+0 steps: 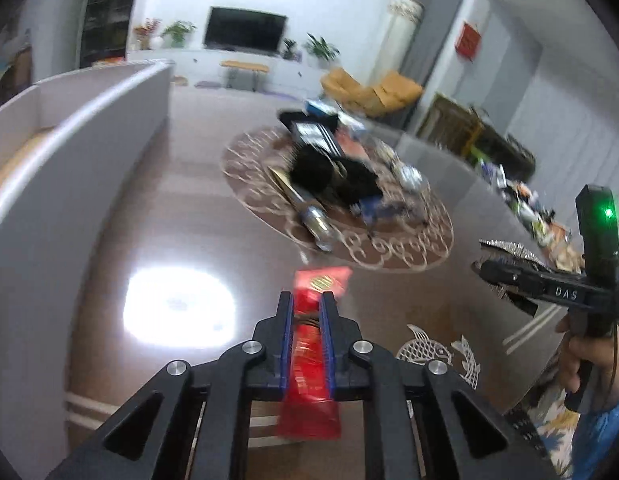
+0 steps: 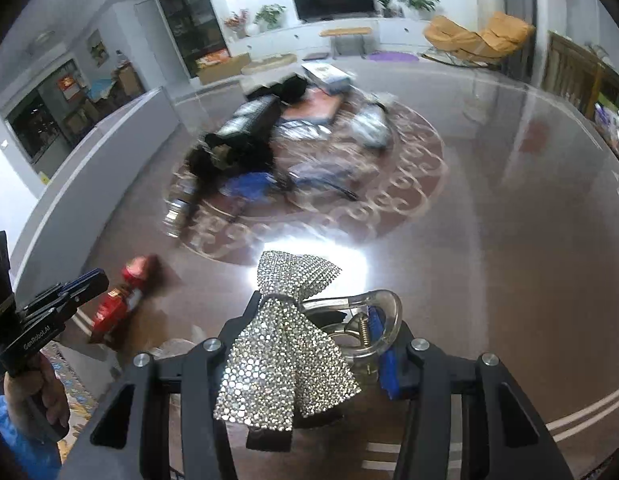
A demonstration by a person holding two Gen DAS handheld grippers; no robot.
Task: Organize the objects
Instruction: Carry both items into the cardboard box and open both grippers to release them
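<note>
In the left wrist view, a red packet [image 1: 309,344] with a gold emblem is seen clamped between the blue-lined fingers of the left gripper [image 1: 307,300], whose jaws are drawn narrow around it; the packet is held lengthwise along the fingers, probably so that it can be carried clear of the glossy brown table [image 1: 181,208]. A long grey box [image 1: 69,152] is seen along the left side, possibly the place meant for sorted things. A blurred pile of objects [image 1: 333,176] is left on the round patterned centre of the table. At the right edge the right gripper [image 1: 489,272] is seen in a hand [image 1: 581,356]. In the right wrist view, a rhinestone bow hair clip [image 2: 285,344] is gripped by that gripper at a partly closed width, its clear claw and spring set against the blue pad and its bow draped over the left finger, above the table. The left gripper [image 2: 89,280] with the red packet is seen at lower left.
</note>
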